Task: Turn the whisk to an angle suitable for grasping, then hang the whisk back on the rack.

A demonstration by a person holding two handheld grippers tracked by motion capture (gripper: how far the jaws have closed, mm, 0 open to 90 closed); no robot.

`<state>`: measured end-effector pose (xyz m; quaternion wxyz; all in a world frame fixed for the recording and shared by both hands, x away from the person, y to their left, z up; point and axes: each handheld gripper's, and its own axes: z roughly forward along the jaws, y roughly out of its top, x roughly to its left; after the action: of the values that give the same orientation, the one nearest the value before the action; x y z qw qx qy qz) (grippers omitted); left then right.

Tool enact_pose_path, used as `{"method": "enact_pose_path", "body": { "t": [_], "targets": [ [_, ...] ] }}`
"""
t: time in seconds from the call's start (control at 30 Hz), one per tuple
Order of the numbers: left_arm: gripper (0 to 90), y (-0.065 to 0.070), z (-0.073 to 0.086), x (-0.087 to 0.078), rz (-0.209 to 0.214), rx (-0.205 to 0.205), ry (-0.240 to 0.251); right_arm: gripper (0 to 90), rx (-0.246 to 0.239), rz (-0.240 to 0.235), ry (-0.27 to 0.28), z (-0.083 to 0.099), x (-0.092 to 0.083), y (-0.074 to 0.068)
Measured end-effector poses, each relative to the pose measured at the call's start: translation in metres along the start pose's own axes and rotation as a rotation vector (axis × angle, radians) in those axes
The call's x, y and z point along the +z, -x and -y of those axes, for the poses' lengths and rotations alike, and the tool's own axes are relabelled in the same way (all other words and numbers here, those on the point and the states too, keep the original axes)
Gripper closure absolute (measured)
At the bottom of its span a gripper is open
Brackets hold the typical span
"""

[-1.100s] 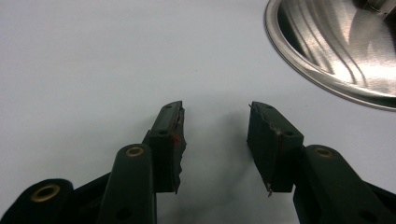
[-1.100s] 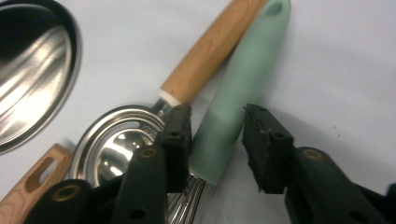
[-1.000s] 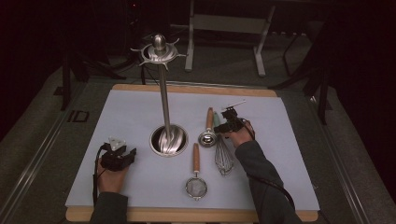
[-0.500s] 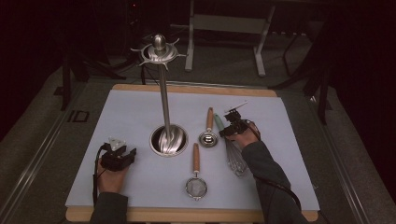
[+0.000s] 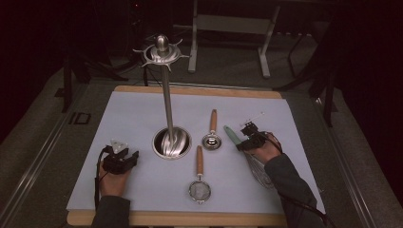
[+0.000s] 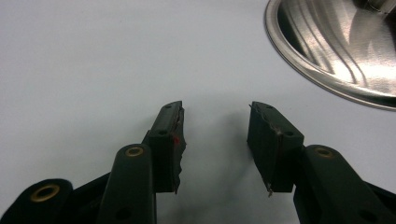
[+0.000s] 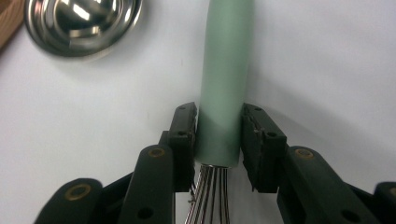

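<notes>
Since a moment ago, the right gripper (image 5: 248, 141) has slid over along the whisk (image 5: 259, 166), away from the small steel cup, and its jaws have just been closing. The whisk has turned a bit too, and its wire end now lies under the person's right hand (image 5: 266, 151).

From the right gripper view, the right gripper (image 7: 218, 135) has the whisk's green handle (image 7: 224, 79) between its two black jaws. The left pad touches the handle. The right pad is very close to it, maybe touching, with a thin gap beside the handle's lower end. The jaws sit low on the handle, right where the silver wires (image 7: 210, 196) come out. The handle lies flat on the white mat (image 7: 327, 70) and points away from the gripper.

The left gripper (image 5: 121, 159) rests on the mat near the front left. From the left gripper view, the left gripper (image 6: 215, 135) has its jaws apart with nothing between them, just bare mat (image 6: 93, 60).

Going outward, a small steel cup with a wooden handle (image 5: 212, 137) lies just left of the green handle (image 5: 232, 135). A little strainer with a wooden handle (image 5: 199, 187) lies nearer the front edge. A tall steel stand (image 5: 167, 104) rises from a round shiny base (image 5: 172, 142) in the middle of the mat (image 5: 142, 109). The mat lies on a wooden board (image 5: 190, 89).
</notes>
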<state>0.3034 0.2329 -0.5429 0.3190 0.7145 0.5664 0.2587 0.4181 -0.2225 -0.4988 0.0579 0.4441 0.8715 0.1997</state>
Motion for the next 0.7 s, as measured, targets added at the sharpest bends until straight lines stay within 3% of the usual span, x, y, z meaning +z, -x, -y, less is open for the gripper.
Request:
{"method": "enact_pose_path", "body": {
  "t": [0.3, 0.47, 0.7],
  "targets": [
    [56.0, 0.0, 0.0, 0.0, -0.003, 0.002, 0.002, 67.5, -0.033, -0.002, -0.035, 0.02, -0.011, 0.003],
    [56.0, 0.0, 0.0, 0.0, -0.002, 0.001, 0.002, 67.0, -0.061, -0.008, -0.092, 0.02, -0.015, 0.004],
    [55.9, 0.0, 0.0, 0.0, -0.003, 0.002, 0.002, 66.2, -0.113, -0.055, -0.218, 0.012, -0.015, 0.006]
  ]
}}
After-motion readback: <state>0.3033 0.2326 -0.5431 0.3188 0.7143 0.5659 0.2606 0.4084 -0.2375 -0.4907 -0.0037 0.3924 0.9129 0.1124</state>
